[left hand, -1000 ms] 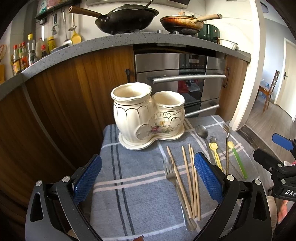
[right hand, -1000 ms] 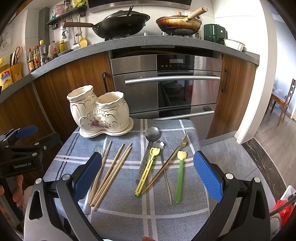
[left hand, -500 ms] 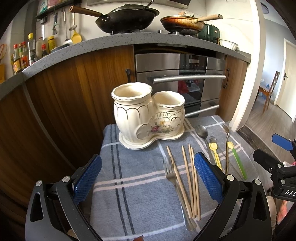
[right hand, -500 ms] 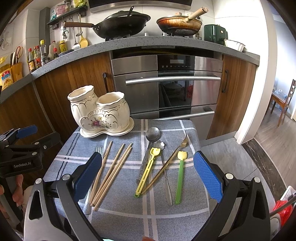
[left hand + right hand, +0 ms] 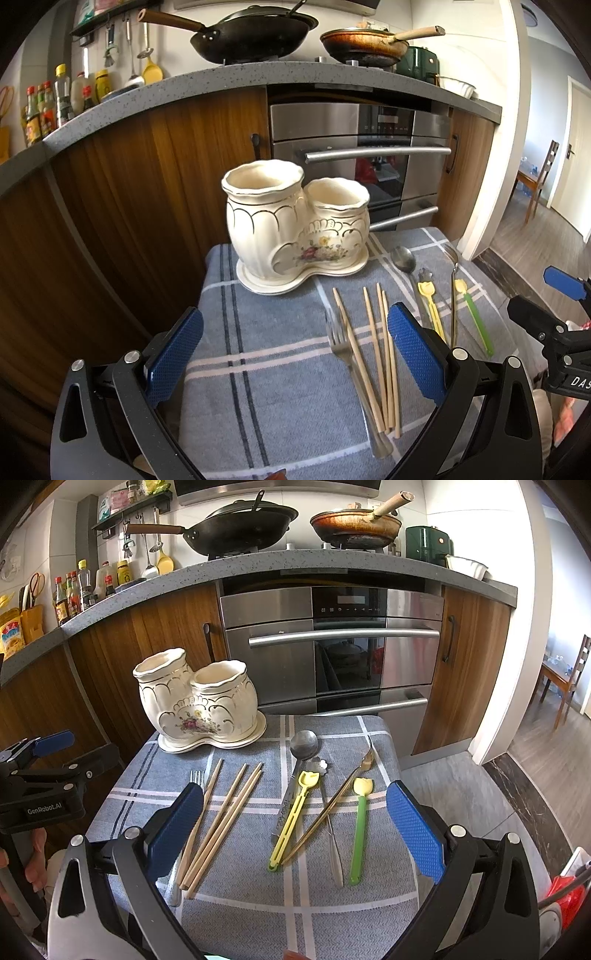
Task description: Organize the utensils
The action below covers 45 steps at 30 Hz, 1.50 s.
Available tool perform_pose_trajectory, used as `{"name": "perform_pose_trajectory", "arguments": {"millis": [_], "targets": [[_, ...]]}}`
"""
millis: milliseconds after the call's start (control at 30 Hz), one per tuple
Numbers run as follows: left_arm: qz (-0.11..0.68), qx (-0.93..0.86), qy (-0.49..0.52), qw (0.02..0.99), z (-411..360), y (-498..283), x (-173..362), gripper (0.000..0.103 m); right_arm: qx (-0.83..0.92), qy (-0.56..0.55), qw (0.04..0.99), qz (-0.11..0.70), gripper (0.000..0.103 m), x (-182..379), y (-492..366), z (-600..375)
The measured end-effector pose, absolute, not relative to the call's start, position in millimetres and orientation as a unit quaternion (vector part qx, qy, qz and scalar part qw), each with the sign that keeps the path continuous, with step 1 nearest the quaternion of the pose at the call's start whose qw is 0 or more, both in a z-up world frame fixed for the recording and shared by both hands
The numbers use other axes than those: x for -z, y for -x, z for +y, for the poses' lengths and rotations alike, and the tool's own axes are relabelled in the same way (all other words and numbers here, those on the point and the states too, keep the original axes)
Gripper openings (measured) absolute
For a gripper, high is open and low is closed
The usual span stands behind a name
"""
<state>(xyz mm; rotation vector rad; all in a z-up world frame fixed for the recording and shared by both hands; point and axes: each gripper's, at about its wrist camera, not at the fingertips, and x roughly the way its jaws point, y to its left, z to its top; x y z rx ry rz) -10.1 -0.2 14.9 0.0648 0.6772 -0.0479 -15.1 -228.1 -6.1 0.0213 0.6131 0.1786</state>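
We hold the left gripper (image 5: 293,347) and the right gripper (image 5: 294,821) with jaws apart, both empty, above the cloth-covered tabletop (image 5: 258,904). On it lie four wooden chopsticks (image 5: 225,812), light and slippery, best pinched mid-shaft; two forks, one steel spoon (image 5: 303,744) and two plastic-handled utensils. The fragile two-cup ceramic holder (image 5: 199,705) stands empty behind them.
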Motion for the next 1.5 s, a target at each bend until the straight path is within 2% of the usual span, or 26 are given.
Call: {"name": "perform_pose_trajectory", "arguments": {"millis": [833, 1000, 1467, 1500], "targets": [[0.341, 0.032, -0.036, 0.939, 0, 7, -4, 0.099, -0.079, -0.017, 0.947, 0.31, 0.098, 17, 12, -234], [0.35, 0.052, -0.01, 0.935, 8, 0, 1, 0.099, -0.068, -0.02, 0.948, 0.311, 0.098, 20, 6, -244], [0.365, 0.058, -0.037, 0.928, 11, -31, 29, 0.099, -0.016, -0.001, 0.934, 0.357, 0.097, 62, -84, -286], [0.37, 0.067, -0.032, 0.926, 10, -35, 32, 0.099, -0.018, -0.005, 0.932, 0.361, 0.095, 64, -90, -287]]}}
